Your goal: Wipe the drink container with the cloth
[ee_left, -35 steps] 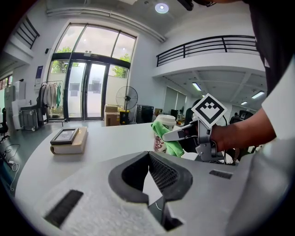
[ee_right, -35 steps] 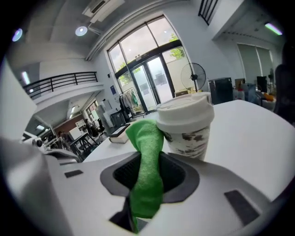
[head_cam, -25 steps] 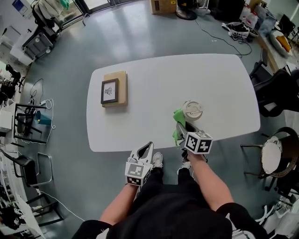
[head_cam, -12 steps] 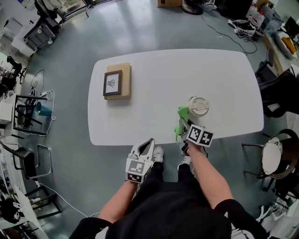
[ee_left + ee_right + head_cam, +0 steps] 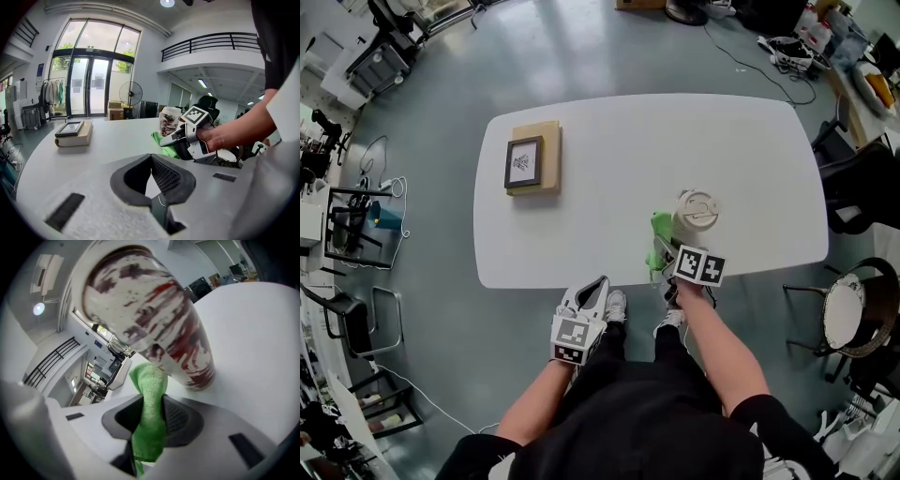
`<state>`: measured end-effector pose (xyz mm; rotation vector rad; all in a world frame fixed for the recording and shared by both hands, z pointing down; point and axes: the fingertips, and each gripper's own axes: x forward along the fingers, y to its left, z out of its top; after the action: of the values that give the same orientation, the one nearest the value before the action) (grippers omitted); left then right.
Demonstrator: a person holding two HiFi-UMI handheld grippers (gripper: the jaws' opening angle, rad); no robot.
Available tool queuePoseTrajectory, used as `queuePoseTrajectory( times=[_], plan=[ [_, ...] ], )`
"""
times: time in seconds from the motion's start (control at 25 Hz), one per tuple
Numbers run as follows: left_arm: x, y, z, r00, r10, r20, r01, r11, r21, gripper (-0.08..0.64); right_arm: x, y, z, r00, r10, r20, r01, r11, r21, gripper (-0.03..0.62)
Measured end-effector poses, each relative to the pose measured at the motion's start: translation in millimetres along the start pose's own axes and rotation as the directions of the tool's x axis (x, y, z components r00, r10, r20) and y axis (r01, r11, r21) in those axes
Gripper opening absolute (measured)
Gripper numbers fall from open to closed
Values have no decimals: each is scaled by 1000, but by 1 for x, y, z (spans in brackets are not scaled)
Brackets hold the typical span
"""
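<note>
Cup [image 5: 697, 208] stood upright on the white bench [image 5: 619, 169], right of centre and near the near edge. It was a paper cup with a red and dark-brown pattern on a pale wall and a white lid [image 5: 699, 203] in place. The right hand-held gripper [image 5: 152, 411] was just on the near-left side of the cup, low over the bench. Its jaws were pinching the green cloth [image 5: 149, 404], which was bunched into a narrow strip between the pads. The free end of the cloth stood up out of the jaws and reached the lower wall of the cup. It appeared to touch there in the right gripper view, though contact could not be confirmed from the head view. In the left gripper view, more cloth lay on the bench beside the foot of the cup. The left hand-held gripper [image 5: 151, 161] was held at the near edge of the bench, left of the right one and well apart from cup and cloth. Its jaws were pressed together at the tips with nothing between them. A book [image 5: 549, 155] lay flat at the far-left part of the bench with a dark frame [image 5: 522, 162] on top of it, well apart from the cup.
</note>
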<state>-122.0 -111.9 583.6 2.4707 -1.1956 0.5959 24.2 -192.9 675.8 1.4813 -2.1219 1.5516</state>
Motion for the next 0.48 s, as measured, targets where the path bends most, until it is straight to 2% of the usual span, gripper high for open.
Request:
queuePoseTrajectory(
  times=[0.12,0.2,0.36,0.48],
  plan=[
    [3,0,4,1000,-5,8,5,1000,3,14,-17,22,4,999,27,25,-21,980,-199,124],
    [6,-2,8,1000,-11,12,10,1000,10,14,-32,36,7,998,42,52,-21,937,-349,126],
    [15,-10,18,999,-23,28,23,999,22,14,-60,57,13,992,85,98,-10,803,-596,127],
    [19,-15,25,999,-25,34,24,999,29,14,-83,70,19,985,113,132,22,671,-741,127]
  ],
)
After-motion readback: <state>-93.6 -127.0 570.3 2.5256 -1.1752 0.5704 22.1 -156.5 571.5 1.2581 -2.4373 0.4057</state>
